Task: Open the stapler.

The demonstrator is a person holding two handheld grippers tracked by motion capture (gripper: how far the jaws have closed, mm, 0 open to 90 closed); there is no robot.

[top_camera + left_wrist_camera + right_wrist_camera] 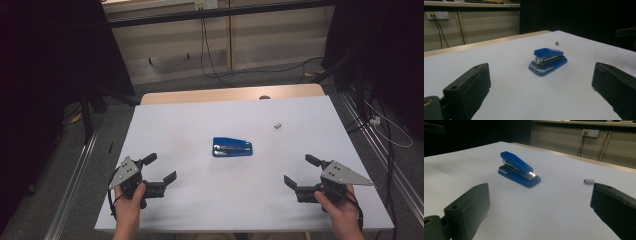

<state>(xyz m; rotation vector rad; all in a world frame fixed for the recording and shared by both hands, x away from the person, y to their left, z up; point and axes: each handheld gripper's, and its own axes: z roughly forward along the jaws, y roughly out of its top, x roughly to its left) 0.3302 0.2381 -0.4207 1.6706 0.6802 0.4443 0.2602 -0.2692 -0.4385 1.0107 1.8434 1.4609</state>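
1. Lab / recording rig, not a home or an office.
2. White table at centre of the high view, wooden edge at its far side, standing on grey carpet.
3. Aluminium rails run along the floor at lower left and right of the frame.
4. Black curtains close off the upper left and upper right.
5. Beige panel wall at top centre; wall socket with black cables hanging down, more cable loose on the floor at right.
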